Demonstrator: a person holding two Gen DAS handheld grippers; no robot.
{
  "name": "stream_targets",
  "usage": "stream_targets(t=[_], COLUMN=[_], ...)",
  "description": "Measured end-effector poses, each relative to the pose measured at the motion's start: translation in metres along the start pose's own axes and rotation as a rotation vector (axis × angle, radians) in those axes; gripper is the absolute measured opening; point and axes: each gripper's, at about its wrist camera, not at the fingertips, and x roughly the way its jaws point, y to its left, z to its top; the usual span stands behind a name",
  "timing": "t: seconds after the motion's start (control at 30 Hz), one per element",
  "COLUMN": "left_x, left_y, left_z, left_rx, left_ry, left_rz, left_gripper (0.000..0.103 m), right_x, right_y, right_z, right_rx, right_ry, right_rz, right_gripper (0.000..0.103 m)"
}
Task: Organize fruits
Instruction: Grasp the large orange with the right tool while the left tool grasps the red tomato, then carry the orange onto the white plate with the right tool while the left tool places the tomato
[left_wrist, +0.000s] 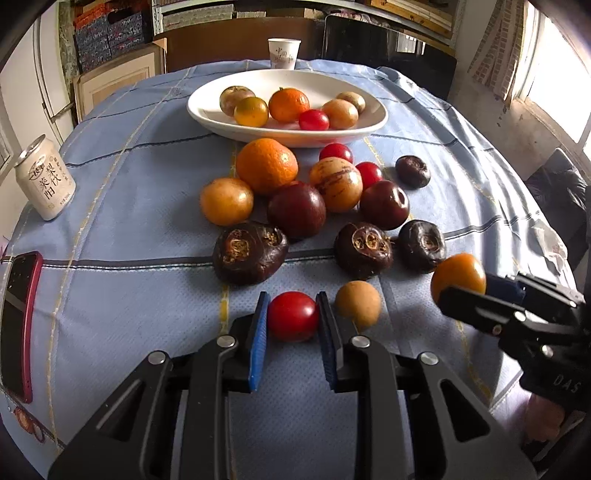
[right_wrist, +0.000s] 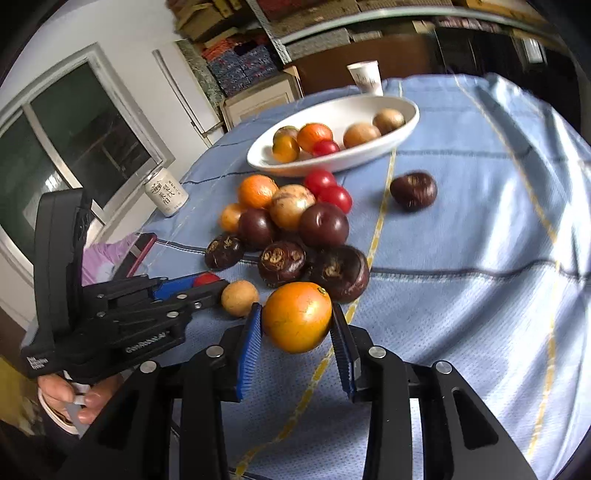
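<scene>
My left gripper (left_wrist: 292, 314) is shut on a red cherry tomato (left_wrist: 293, 315) low over the blue tablecloth; it also shows in the right wrist view (right_wrist: 201, 282). My right gripper (right_wrist: 297, 325) is shut on a yellow-orange fruit (right_wrist: 297, 317), held above the cloth; that fruit shows in the left wrist view (left_wrist: 458, 275). A white oval bowl (left_wrist: 207, 110) at the far side holds several fruits. A heap of loose fruit (left_wrist: 295, 210) lies between bowl and grippers: oranges, tomatoes, dark plums, water chestnuts. A small tan longan (left_wrist: 357, 303) lies right of the left gripper.
A drink can (left_wrist: 46, 177) stands at the left, a red-cased phone (left_wrist: 18, 325) lies at the left edge. A paper cup (left_wrist: 283, 53) stands behind the bowl. A crumpled tissue (left_wrist: 550, 242) lies at the right edge. One water chestnut (right_wrist: 413, 190) sits apart.
</scene>
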Motion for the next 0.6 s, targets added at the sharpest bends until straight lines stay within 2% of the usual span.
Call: stream_targets(t=[0.13, 0.33, 0.47, 0.6], left_x=[-0.012, -0.029, -0.038, -0.034], left_y=[0.008, 0.021, 0.023, 0.024], left_z=[0.006, 0.033, 0.064, 0.113], left_rx=[-0.002, 0.013, 0.038, 0.060], left_ry=[-0.028, -0.066, -0.124, -0.168], left_rz=[-0.009, -0.065, -0.074, -0.049], left_gripper=[0.024, 0.024, 0.024, 0.024], right_x=[-0.010, -0.025, -0.030, -0.018], right_y=[0.005, 0.008, 0.010, 0.003], right_z=[0.007, 0.038, 0.074, 0.114], right_rx=[-0.058, -0.140, -0.199, -0.191], right_ry=[-0.017, -0.011, -0.104, -0.179], right_rz=[-0.051, -0.044, -0.091, -0.122], right_gripper=[0.037, 0.037, 0.037, 0.037])
